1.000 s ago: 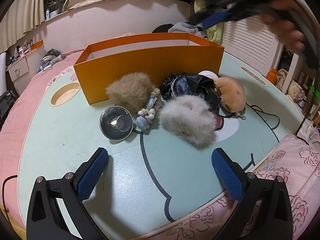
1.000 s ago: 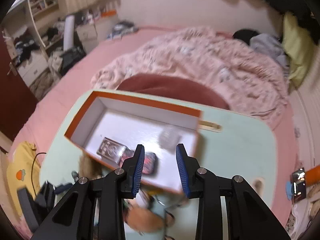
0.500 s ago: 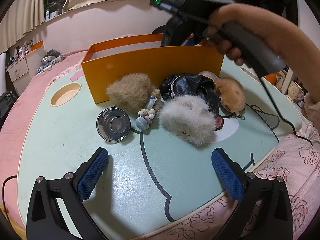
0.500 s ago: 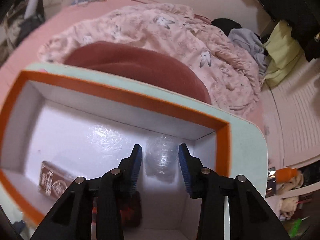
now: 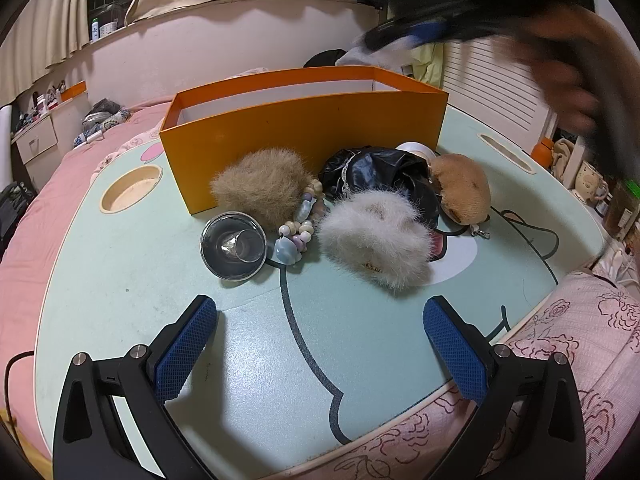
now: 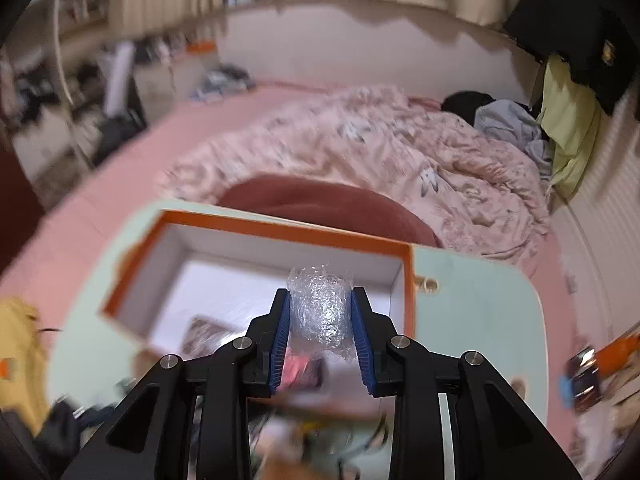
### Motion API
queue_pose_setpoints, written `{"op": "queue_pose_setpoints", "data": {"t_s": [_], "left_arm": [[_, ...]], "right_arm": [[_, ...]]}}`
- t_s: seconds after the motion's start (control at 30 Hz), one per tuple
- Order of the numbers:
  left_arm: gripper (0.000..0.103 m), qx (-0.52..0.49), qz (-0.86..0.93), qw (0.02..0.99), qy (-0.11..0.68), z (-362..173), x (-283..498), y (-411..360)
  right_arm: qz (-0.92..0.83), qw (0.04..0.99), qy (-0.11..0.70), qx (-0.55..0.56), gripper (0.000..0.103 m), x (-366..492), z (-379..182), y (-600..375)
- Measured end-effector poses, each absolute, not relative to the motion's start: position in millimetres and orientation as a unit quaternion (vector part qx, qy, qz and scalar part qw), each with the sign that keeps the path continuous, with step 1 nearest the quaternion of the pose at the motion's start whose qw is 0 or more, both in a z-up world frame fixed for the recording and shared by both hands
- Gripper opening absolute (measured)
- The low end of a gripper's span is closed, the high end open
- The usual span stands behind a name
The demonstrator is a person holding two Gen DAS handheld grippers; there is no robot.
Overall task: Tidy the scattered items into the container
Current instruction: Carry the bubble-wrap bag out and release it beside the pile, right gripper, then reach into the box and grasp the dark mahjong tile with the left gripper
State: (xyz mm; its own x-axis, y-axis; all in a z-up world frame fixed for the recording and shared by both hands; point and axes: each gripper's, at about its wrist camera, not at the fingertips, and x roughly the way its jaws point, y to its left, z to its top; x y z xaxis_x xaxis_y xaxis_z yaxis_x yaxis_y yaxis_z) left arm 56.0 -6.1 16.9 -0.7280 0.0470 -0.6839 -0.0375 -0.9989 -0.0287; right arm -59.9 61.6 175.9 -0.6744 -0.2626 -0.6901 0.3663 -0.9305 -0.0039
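Two views: the left wrist view is sharp, the right wrist view is smeared by motion at its edges.
Hidden: the orange box (image 5: 304, 136) shows only its outer wall in the left view, so its contents cannot be seen there.
Blurred: the person's right hand (image 5: 568, 80) and the dark body of the right gripper (image 6: 320, 312) cross the top right corner of the left view as a streak; no detail can be made out.
Cut off: the items on the box floor behind the right gripper are partly covered by its fingers; a patterned flat piece and something red show, but what they are cannot be told.
Left gripper (image 5: 320, 344): jaws wide apart over the bare desk (image 5: 120, 280), nothing between them.
Right gripper: closed on a wad of bubble wrap (image 6: 322, 308), both pads pressing it, held above the right end of the box.
On the desk: tan fur ball (image 5: 260, 188), metal cup (image 5: 234, 246), bead string (image 5: 300, 224), white fur piece (image 5: 376, 240), black bag (image 5: 384, 172) and brown plush (image 5: 464, 188), all just in front of the box.
Changed: half a second ago the wrap lay loose on the box floor between parted pads; now it is clamped and lifted.
Unchanged: the left gripper and the desk items sit as before.
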Motion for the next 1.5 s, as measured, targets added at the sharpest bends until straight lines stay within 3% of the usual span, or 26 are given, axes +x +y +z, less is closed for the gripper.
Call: {"op": "queue_pose_setpoints", "data": {"t_s": [0.13,0.4,0.6,0.9,1.3,1.5], "left_arm": [[0.103,-0.368,0.930,0.023,-0.006,16.9,56.4,-6.3],[0.103,-0.368,0.929,0.023,-0.006,17.2,57.4,-6.9],[0.103,-0.368,0.930,0.023,-0.007,17.2,57.6,-6.6],[0.103,-0.368,0.930,0.022,-0.007,17.4,58.1,-6.8],[0.103,-0.368,0.929,0.022,-0.007,17.8,59.1,-7.3],[0.103,-0.369,0.929,0.021,-0.007,17.4,58.5,-6.6]], "right_arm": [[-0.919,0.173,0.016,0.354,0.029,-11.9,167.1,110.0],[-0.900,0.154,-0.014,0.406,0.029,18.9,97.1,145.3],[-0.908,0.163,0.018,0.386,0.032,22.5,86.8,120.3],[-0.935,0.163,0.001,0.314,0.081,50.8,103.5,135.1],[-0.904,0.123,0.088,0.399,0.083,66.2,71.4,135.2],[-0.901,0.124,0.092,0.405,0.096,63.3,65.4,135.4]]}}
